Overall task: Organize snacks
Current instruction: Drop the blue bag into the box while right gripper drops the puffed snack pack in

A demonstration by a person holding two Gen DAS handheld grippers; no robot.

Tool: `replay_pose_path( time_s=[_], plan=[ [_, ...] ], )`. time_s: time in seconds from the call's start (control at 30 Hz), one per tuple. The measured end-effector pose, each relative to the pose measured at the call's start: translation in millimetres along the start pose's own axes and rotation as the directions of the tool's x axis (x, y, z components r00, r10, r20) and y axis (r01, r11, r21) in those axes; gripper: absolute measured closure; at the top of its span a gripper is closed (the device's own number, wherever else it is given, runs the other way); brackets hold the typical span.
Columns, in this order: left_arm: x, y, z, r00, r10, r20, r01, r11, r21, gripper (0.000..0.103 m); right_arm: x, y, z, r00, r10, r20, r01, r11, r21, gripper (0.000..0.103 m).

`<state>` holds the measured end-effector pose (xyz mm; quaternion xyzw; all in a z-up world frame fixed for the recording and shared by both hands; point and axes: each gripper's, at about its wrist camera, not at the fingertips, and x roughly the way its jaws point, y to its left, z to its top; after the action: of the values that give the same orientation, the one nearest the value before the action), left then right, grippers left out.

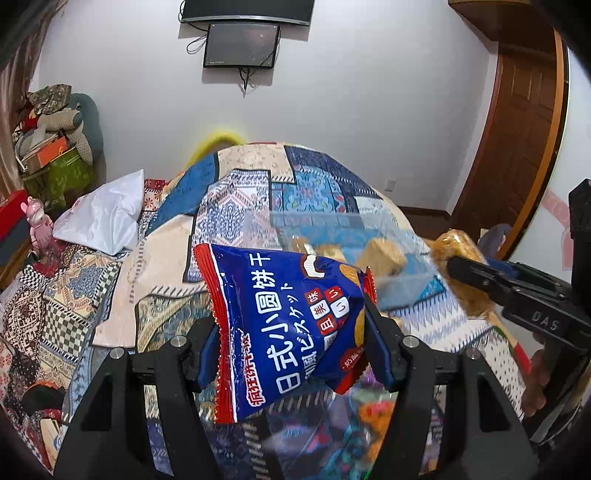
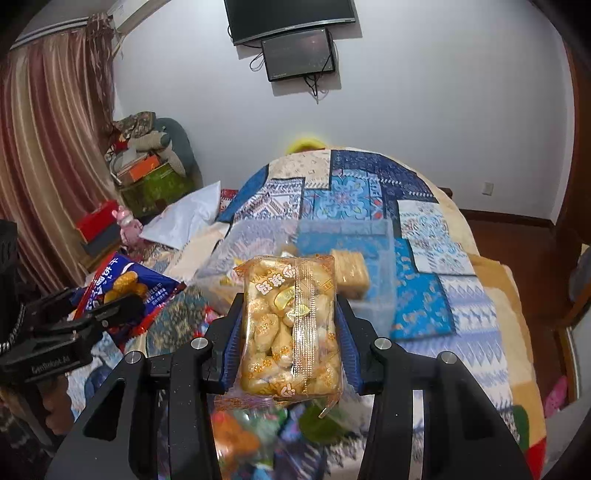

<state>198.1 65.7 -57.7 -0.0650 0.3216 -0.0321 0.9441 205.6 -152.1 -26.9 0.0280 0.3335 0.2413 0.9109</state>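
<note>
Black gripper arms fill the bottom of both wrist views; the left gripper (image 1: 291, 332) is clamped on a blue biscuit bag (image 1: 280, 328) with a red crimped border and white lettering, its blue pads pressing the bag's two sides; the bag hangs tilted, lifted clear of the patchwork bedspread (image 1: 258, 199) below; the right gripper (image 2: 290, 332) is closed narrowly on a clear pack of golden pastries (image 2: 290, 325), held upright between its blue pads, with gold print on the wrapper; each gripper shows in the other's view, the right one at the right edge of the left view with fingers of the person's hand (image 1: 535, 387) under it, the left one at the left edge of the right view; a clear plastic bin (image 2: 369, 258) sits on the bedspread just beyond the two packets, with pale square biscuit packs (image 2: 351, 273) inside it; more colourful snack wrappers (image 2: 240, 435) lie blurred beneath the grippers; a white pillow (image 1: 107, 214) rests at the left of the bed; two dark screens (image 2: 295, 33) hang on the white wall behind; striped curtains (image 2: 48, 147) hang at far left in the right view; a wooden door (image 1: 517, 129) stands at right in the left view.
</note>
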Motion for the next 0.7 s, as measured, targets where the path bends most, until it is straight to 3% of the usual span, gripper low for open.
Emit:
replay_pose_path(
  time_s=[0.27,0.7],
  plan=[
    [27.1,7.7,29.6,1.000,0.008,-0.009,-0.009,0.999,-0.036,0.038,29.0,9.6,25.2,1.000,-0.013,-0.001,0.013,1.000,-0.002,0.061],
    [122.8,14.3,45.1,0.994,0.045,-0.102,-0.046,0.999,-0.013,0.038,100.6,3.4,35.9,0.998,-0.040,-0.050,0.040,0.999,-0.016,0.061]
  ],
)
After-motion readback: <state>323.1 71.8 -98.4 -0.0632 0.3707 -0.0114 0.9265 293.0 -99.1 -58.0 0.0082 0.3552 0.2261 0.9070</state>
